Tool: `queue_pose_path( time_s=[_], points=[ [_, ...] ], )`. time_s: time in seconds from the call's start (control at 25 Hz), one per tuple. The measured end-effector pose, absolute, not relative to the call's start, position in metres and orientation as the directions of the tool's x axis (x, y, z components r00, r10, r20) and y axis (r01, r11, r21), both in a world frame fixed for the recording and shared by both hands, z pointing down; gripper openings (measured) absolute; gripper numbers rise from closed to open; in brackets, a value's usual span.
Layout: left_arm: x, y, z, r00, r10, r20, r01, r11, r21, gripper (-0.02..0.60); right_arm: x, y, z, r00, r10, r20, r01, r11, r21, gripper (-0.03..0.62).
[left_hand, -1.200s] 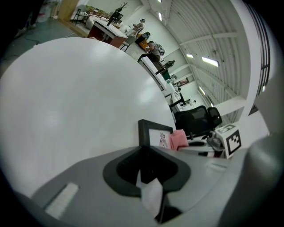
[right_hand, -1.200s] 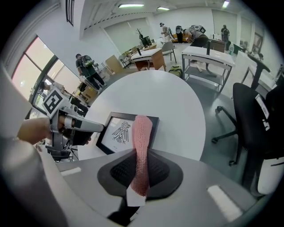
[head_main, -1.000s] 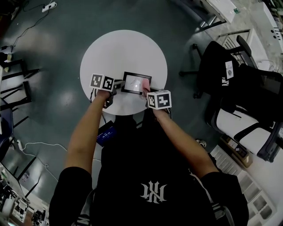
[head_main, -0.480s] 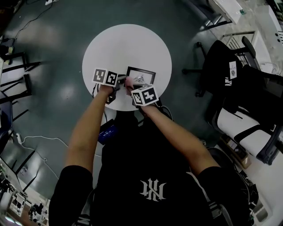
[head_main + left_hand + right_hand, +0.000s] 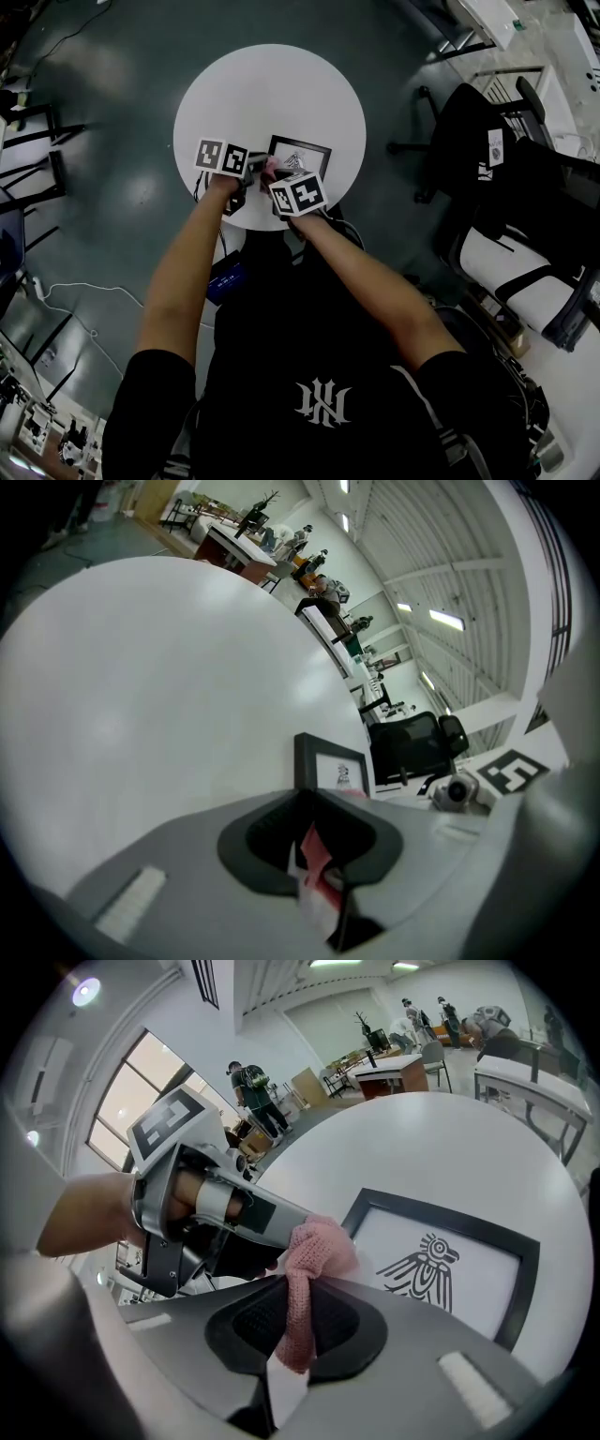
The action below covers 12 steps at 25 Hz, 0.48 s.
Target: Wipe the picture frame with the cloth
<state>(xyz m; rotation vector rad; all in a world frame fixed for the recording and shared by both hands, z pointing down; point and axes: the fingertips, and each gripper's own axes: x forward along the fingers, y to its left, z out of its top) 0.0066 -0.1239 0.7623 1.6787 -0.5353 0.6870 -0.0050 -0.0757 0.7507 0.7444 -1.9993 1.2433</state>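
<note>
right gripper (image 5: 295, 1327) clenches the cloth (image 5: 317, 1249); the frame (image 5: 469, 1288) lies just ahead to its right, long axis crosswise. left gripper (image 5: 314, 844), jaws closed, sits at its left edge.

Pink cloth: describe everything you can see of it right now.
The cloth is pink, soft and knit-looking. The right hand-held gripper pinches it: a bunched wad bulges beyond the jaws and a narrow tail hangs back between the pads. The wad sits at the left corner of the black picture frame; contact with the frame can't be confirmed. The left hand-held gripper meets the wad with its tip; whether it also grips it is unclear.
</note>
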Motion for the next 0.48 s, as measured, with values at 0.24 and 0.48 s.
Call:
queue_pose_path(
  time_s=[0.24, 0.48],
  points=[
    [0.008, -0.125, 0.761, 0.715, 0.012, 0.699, -0.682, -0.208, 0.702, 0.051, 0.0, -0.075, 0.75, -0.622, -0.123, 0.773, -0.755, 0.358, -0.55, 0.035],
    [0.007, -0.125, 0.761, 0.713, 0.007, 0.701, -0.684, -0.212, 0.698, 0.051, 0.024, -0.07, 0.752, -0.588, -0.141, 0.797, -0.793, 0.295, -0.533, 0.034]
  ],
)
